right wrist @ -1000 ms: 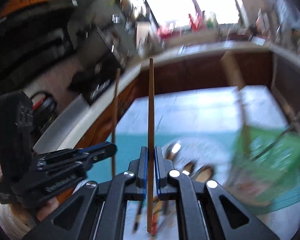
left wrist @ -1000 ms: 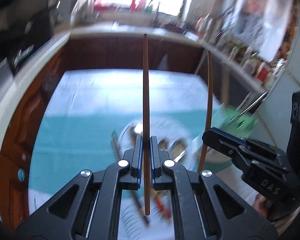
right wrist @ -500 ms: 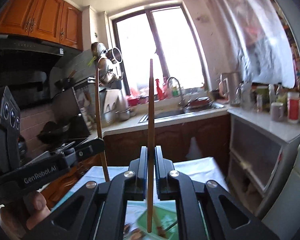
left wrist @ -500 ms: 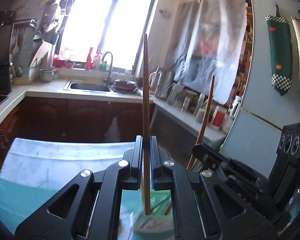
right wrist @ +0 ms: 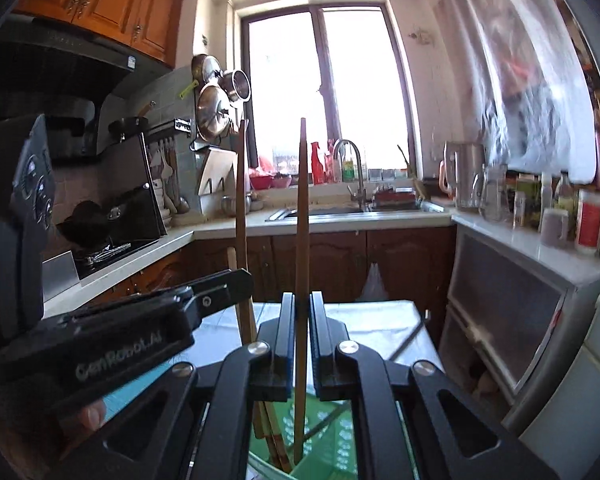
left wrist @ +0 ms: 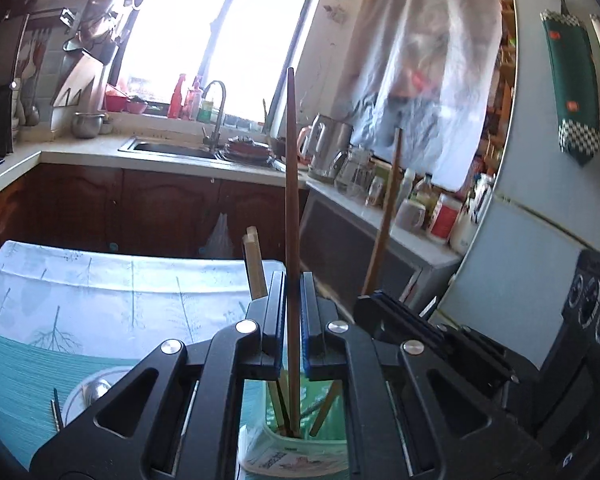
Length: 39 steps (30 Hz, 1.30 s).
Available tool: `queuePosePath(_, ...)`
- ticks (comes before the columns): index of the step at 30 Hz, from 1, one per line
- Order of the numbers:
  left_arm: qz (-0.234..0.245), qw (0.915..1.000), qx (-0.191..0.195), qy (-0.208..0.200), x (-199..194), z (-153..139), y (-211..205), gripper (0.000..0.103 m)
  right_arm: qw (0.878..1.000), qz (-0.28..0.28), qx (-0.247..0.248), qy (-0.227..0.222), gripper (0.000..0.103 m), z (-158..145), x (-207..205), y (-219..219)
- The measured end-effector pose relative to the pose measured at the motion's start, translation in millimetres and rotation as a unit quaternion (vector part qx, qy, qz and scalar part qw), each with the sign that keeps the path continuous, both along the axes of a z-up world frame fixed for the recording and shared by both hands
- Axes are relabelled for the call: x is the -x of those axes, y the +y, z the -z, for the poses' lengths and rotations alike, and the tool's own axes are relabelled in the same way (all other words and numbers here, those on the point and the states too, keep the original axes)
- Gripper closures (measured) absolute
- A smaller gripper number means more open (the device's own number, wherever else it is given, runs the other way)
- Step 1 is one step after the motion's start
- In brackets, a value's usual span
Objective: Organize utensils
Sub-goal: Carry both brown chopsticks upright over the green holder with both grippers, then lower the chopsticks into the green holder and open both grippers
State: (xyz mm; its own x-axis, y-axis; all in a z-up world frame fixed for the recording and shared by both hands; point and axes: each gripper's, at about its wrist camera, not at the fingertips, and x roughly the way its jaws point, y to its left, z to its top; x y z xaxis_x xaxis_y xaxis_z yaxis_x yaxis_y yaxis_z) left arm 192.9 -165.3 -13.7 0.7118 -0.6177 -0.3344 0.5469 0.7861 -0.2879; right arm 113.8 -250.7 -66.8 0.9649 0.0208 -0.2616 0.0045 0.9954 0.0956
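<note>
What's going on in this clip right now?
A person is sorting utensils with two handheld grippers. The left gripper is shut on a dark chopstick, held upright with its lower end inside the green holder. The right gripper is shut on a lighter chopstick, also upright with its tip down in the same holder. Other chopsticks already stand in it. Neither chopstick has been released yet.
</note>
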Motion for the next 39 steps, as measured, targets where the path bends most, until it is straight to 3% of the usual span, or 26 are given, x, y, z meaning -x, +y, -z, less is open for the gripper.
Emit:
queuePosePath(6,0.002,0.9999,-0.009,0.006,8,25,1,0.099,1.0,-0.018,0.012,0.018,0.097,11,1,3)
queuePosePath(13,-0.001,0.9987,-0.013,0.05,4,54,14,0.099,0.996,-0.043,0.006,0.074,0.096,24,-6,4)
queuePosePath(20,0.01,0.9951,-0.041,0.09,13,73,21,0.097,0.993,-0.044,-0.001,0.113,0.096,29,-2,5)
queuePosePath(23,0.004,0.9938,-0.049,0.1,19,75,27,0.079,0.991,-0.035,-0.02,0.125,0.092,29,3,0)
queuePosePath(25,-0.001,0.9928,-0.049,0.109,22,74,33,0.067,0.991,-0.024,-0.033,0.131,0.082,29,7,-5)
queuePosePath(27,-0.009,0.9914,-0.045,0.123,24,74,42,0.062,0.99,-0.011,-0.043,0.131,0.07,28,12,-9)
queuePosePath(34,-0.032,0.9867,-0.038,0.155,30,70,72,0.06,0.986,0.026,-0.09,0.137,0.07,22,11,-31)
queuePosePath(38,-0.038,0.9848,-0.037,0.166,34,71,86,0.06,0.986,0.039,-0.092,0.135,0.071,17,3,-34)
queuePosePath(39,-0.039,0.9845,-0.037,0.167,36,72,90,0.06,0.986,0.043,-0.087,0.133,0.078,15,1,-33)
